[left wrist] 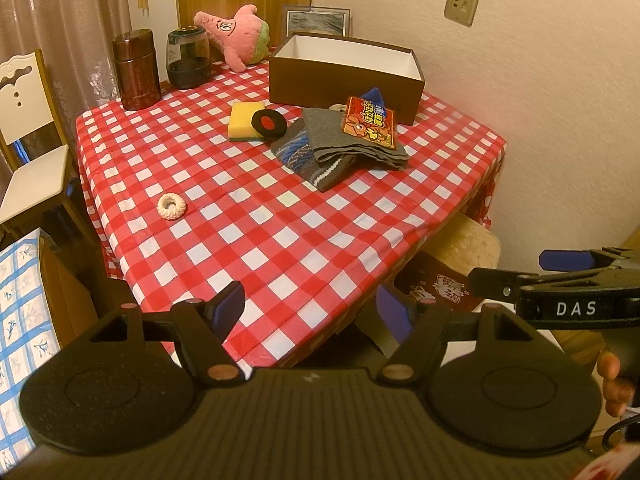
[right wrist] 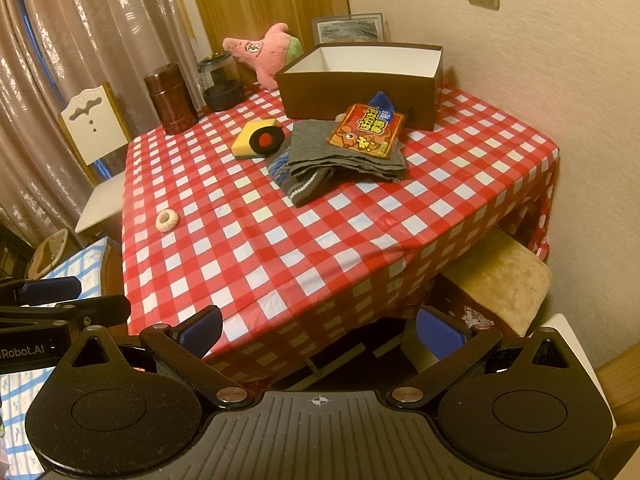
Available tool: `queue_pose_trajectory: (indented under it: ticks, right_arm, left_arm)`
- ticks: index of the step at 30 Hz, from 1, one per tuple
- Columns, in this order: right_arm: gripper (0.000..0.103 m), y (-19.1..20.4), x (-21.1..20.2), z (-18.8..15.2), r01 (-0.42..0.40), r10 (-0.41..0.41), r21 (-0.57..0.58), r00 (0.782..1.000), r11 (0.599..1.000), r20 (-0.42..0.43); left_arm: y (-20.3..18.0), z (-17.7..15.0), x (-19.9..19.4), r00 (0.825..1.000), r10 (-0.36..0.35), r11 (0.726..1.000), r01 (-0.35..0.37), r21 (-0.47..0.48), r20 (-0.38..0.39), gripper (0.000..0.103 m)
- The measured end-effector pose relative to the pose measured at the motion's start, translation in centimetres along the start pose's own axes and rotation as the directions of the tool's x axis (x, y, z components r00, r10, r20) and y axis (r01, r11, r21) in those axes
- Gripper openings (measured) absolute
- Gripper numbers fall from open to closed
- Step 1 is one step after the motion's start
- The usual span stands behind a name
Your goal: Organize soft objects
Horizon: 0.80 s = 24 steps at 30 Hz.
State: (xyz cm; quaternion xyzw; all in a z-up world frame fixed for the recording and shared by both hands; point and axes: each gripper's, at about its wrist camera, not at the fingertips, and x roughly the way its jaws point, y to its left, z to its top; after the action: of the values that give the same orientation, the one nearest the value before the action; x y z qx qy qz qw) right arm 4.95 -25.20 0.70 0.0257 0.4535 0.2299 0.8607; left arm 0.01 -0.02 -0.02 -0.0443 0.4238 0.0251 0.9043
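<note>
We face a table [left wrist: 280, 240] covered in a red-and-white checked cloth, with nothing yet picked up. Our left gripper [left wrist: 310, 312] and right gripper [right wrist: 320, 330] both hang off the near edge, jaws apart and holding nothing. At the far side stands an open brown box [left wrist: 344, 76], seemingly empty. Just in front of it lie folded grey cloths [left wrist: 348, 140] with a red packet [left wrist: 370, 122] on top, beside a yellow sponge [left wrist: 244, 120] and a black-and-red round pad [left wrist: 269, 123]. A small white knitted ring [left wrist: 171, 207] sits alone, well apart to the left. A pink plush star [left wrist: 236, 34] leans behind the box. We judge the sorting unstarted; next, one gripper must reach forward to a soft item.
</note>
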Motion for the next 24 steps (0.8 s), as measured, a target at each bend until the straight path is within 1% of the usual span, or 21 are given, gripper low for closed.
queue_pose_trajectory:
  ticks: [24]
  right_arm:
    - [0.103,0.44,-0.05,-0.05,0.002,-0.002,0.0,1.0,1.0,0.001]
  left_arm:
    - [0.0,0.0,0.0,1.0,-0.001,1.0,0.001,0.001,0.001,0.071]
